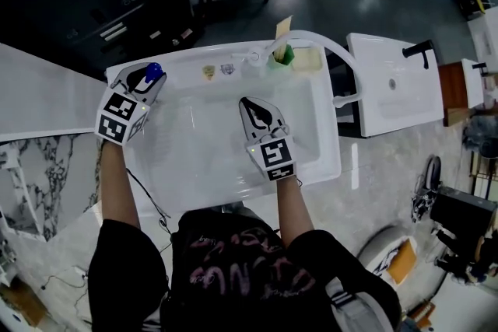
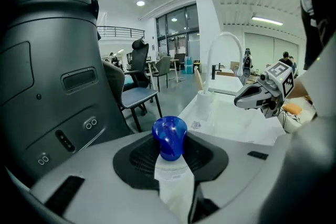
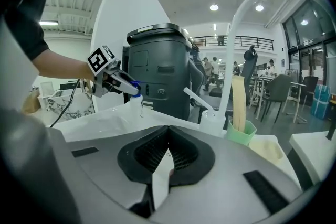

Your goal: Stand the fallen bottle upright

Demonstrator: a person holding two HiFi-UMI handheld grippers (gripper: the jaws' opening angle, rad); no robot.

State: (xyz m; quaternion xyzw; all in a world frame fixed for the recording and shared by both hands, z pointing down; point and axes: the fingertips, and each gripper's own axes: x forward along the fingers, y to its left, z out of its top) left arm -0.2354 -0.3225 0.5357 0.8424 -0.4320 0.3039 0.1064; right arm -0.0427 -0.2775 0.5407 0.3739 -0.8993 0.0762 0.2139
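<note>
**Bottle clamped at the neck, cap up, over the sink's far-left corner**

The left hand-held gripper [image 1: 148, 78] fills the near part of its own view, its jaws clamped on the small clear bottle [image 3: 136, 105] just under the blue cap [image 2: 169, 135]. The cap stands proud of the jaw tips and the pale body drops away beneath them. The bottle therefore lies right at this gripper's tips, not ahead of it or to one side.

From the right gripper view the bottle's long axis runs close to vertical, with the cap at the top and the base pointing down at the white sink [image 1: 330, 159]. It hangs at the far-left corner of the rim. Whether the base already touches the rim or sits just above it I cannot tell.

The right hand-held gripper [image 3: 168, 132] has its jaws together on nothing. It hangs over the middle of the basin, well apart from the bottle and to its right. The left hand is clearly the nearer one, and it alone has the bottle.

As I judge it, the coming move depends on keeping that axis plumb while the base meets the narrow rim flat. A tilt toward the basin on release could drop the bottle back onto its side.
</note>
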